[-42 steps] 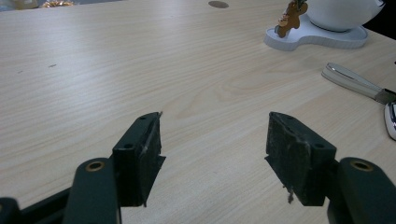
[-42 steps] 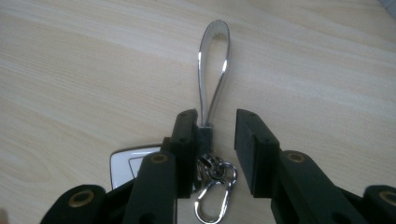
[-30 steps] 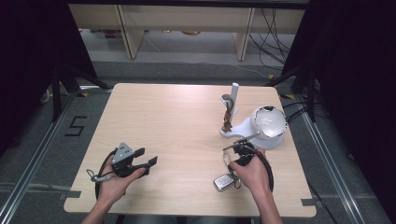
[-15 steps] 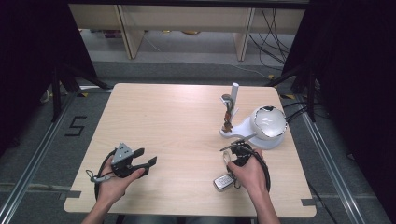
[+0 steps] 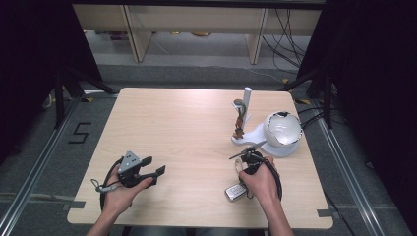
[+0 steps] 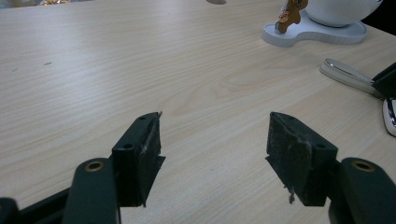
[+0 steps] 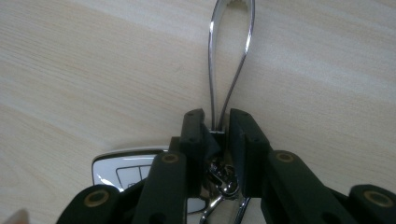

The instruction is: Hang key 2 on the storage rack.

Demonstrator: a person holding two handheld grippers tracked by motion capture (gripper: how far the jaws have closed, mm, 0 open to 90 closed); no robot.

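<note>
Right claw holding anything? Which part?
Yes: the right claw is shut on the metal key loop, gripping its narrow end near the car key fob. Its jaws have just been closing.

hand-held grippers [image 5: 147, 167]: 2 | car key [image 5: 235, 192]: 1 | metal loop [image 7: 231, 56]: 1 | white stand [image 5: 275, 135]: 1 | all sitting on one tabletop [image 5: 187, 123]

On the tabletop [image 5: 187, 128], the stand [image 5: 273, 135] sits toward the far right, its post rising at its left end. Just in front of it lies the key ring loop [image 7: 231, 51], clamped in the right gripper [image 5: 251, 158], with the key fob [image 5: 235, 192] nearer still (beside the hand). The left gripper [image 5: 150, 169] rests well apart, near-left.
</note>
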